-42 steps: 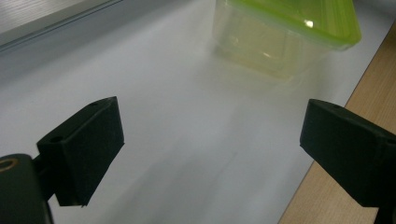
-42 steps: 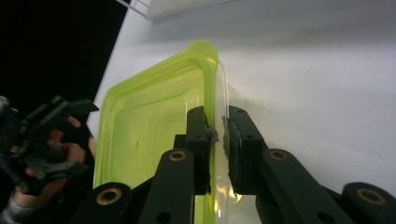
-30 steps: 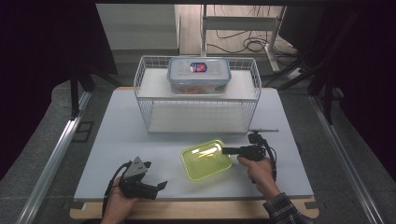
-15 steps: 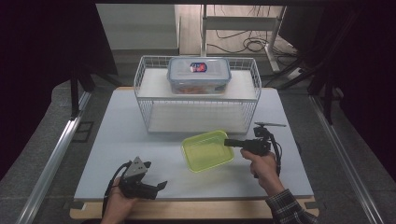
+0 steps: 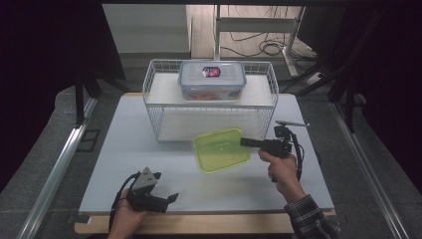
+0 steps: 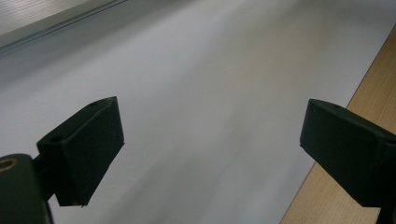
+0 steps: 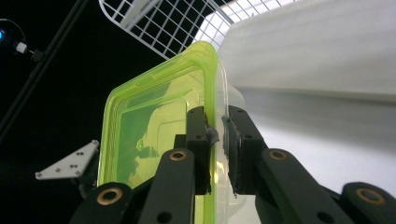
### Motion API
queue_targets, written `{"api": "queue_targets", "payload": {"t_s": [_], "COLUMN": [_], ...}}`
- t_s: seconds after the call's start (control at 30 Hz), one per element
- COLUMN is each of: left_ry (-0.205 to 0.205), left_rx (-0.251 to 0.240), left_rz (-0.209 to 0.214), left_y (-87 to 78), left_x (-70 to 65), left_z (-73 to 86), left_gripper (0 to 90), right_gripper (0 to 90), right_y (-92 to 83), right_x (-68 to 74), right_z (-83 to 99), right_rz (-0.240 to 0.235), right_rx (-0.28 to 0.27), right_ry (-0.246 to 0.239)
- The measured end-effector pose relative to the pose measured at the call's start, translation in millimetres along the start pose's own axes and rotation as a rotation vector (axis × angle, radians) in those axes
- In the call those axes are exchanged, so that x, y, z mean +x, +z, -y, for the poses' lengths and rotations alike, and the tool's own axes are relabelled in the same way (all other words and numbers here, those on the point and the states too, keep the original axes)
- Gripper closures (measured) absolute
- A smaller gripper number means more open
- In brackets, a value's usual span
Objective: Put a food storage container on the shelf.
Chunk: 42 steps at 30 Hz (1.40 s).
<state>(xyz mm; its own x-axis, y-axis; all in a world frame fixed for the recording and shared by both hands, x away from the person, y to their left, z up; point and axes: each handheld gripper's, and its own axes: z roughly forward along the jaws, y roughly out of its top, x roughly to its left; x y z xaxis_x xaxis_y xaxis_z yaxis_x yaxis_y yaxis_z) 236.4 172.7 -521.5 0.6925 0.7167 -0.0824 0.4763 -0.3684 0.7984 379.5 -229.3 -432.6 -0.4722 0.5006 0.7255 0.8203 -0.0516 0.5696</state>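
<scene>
- The green container (image 5: 221, 149) is clamped at its rim by the right gripper (image 5: 247, 142), carried before the wire rack (image 5: 158, 112).
- The left gripper (image 5: 169, 198) is held with jaws apart, empty.
- Next, a steady placement into the rack is probably called for.

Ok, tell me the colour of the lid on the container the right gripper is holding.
The lid is translucent yellow-green, almost neon; the right gripper view shows it best.

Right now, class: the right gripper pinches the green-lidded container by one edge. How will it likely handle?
The container looks empty and thin-walled, so probably light. Held by the right gripper at one rim, it may sag or swing. Its glossy plastic could slip between the pads.
</scene>
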Motion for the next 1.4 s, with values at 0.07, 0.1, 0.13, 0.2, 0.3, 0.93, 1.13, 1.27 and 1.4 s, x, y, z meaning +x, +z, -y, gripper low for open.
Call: {"api": "queue_targets", "payload": {"t_s": [0.07, 0.1, 0.13, 0.2, 0.3, 0.93, 1.13, 1.27, 1.4], "left_ry": [-0.001, 0.0, -0.002, -0.002, 0.0, 0.0, 0.0, -0.004, -0.003], "left_rx": [-0.001, -0.001, -0.002, -0.002, 0.0, -0.006, -0.006, -0.01, -0.009], "left_rz": [0.001, 0.001, 0.001, 0.001, 0.001, 0.003, 0.002, 0.003, 0.004], "left_y": [0.1, 0.0, 0.0, 0.0, -0.1, 0.2, 0.1, 0.1, 0.3], "left_x": [0.0, 0.1, 0.1, 0.2, 0.3, 0.6, 0.9, 0.8, 0.7], "left_z": [0.0, 0.0, 0.0, 0.0, 0.0, -0.1, -0.1, 0.0, -0.1], "left_gripper": [6.2, 6.2, 6.2, 6.2, 6.2, 6.2, 6.2, 6.2, 6.2], "right_gripper": [79.7, 79.7, 79.7, 79.7, 79.7, 79.8, 79.8, 79.8, 79.8], "right_y": [-1.1, -1.5, -2.2, -3.5, -5.6, -24.4, -30.2, -31.6, -30.1], "right_x": [3.2, 4.6, 6.2, 9.2, 14.8, 47.3, 59.7, 67.6, 74.4], "right_z": [-3.4, -5.1, -6.9, -11.0, -17.4, -62.2, -80.5, -92.2, -103.8], "right_rz": [-0.001, 0.0, -0.001, -0.005, -0.009, -0.024, -0.018, -0.01, 0.0], "right_rx": [-0.006, -0.011, -0.015, -0.021, -0.036, -0.142, -0.171, -0.19, -0.208], "right_ry": [0.0, -0.003, -0.004, -0.006, -0.005, -0.017, -0.02, -0.025, -0.03]}}
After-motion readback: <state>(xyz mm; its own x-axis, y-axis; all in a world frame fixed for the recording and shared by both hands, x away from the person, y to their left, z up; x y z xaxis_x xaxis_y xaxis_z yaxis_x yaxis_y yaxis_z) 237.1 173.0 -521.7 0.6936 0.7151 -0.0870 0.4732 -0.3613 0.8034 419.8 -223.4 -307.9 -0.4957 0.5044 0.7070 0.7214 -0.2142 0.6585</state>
